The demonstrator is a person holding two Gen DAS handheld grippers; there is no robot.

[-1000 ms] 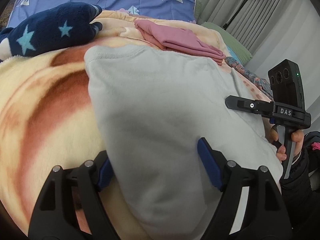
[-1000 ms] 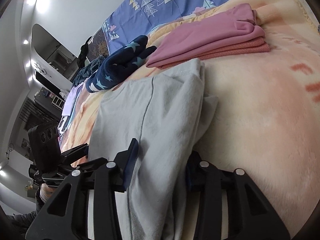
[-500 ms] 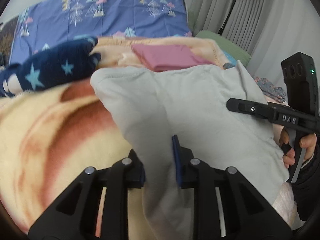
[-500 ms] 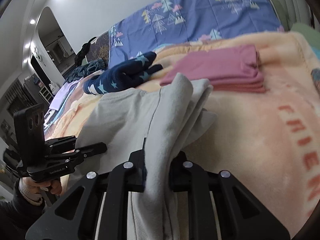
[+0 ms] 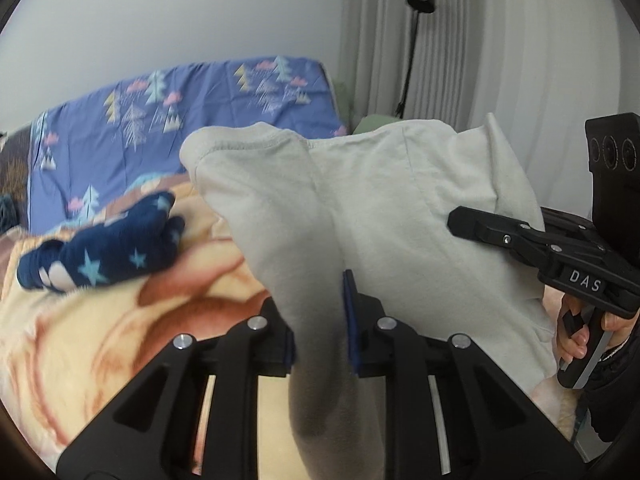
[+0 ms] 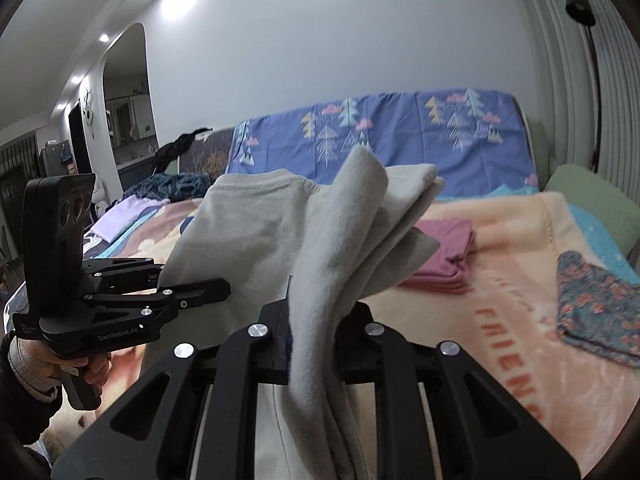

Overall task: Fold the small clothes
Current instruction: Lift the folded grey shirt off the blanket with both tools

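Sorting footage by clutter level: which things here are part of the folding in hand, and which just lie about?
In the job: grey garment, left gripper, right gripper, both clamped on it.

Lying about: pink folded stack, navy star garment, floral cloth, lilac garment, blanket.

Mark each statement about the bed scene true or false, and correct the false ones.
1. Both tongs grip the grey garment. True: left tongs, right tongs.
2. The folded pink clothes hang from the right tongs. False: they lie on the blanket.
3. The star-patterned navy item lies on the bed. True.
4. The grey garment lies flat on the blanket. False: it is lifted.
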